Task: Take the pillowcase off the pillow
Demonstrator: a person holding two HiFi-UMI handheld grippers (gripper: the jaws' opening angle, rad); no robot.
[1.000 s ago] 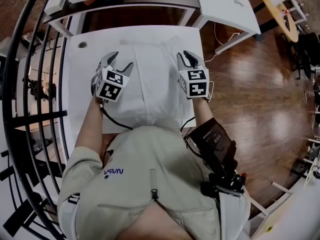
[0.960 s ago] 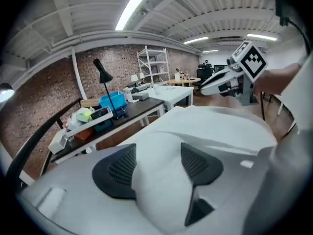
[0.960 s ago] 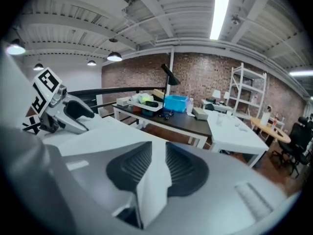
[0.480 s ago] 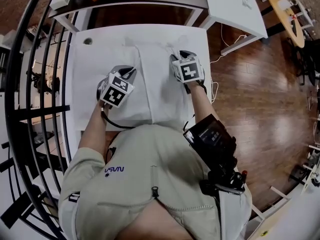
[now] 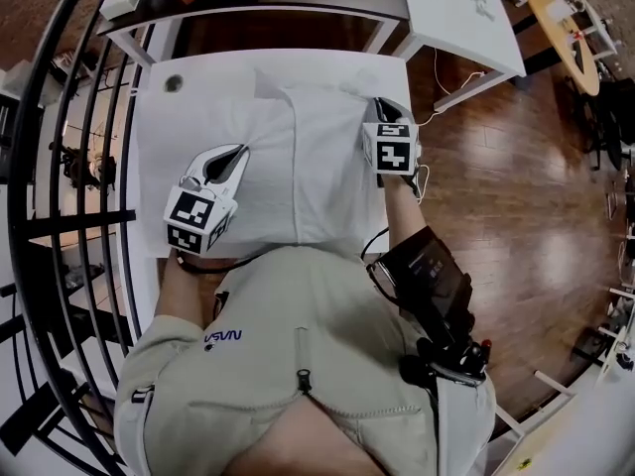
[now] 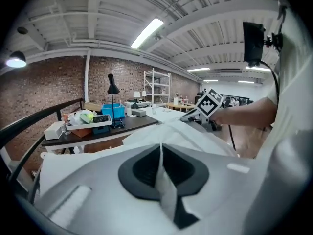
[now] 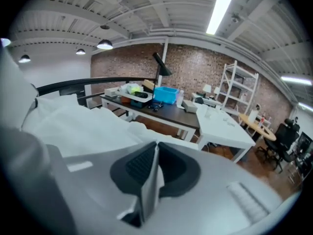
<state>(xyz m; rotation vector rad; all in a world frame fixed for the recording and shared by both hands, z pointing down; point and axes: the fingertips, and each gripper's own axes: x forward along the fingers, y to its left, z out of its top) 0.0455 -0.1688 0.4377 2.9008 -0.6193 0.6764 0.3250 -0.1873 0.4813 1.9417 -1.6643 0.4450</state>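
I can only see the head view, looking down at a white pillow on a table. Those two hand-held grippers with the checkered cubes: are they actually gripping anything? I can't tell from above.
Observer: Yes. The left gripper view shows the left hand-held gripper with its jaws just closed on a thin fold of the white pillowcase.
Operator: And the other one?
Observer: It's the same there. In the right gripper view, the right hand-held gripper has just closed too, and a pleat of that cloth is pinched between its dark pads.
Operator: What's past the far end of the table?
Observer: A brick wall runs across the back of the room.
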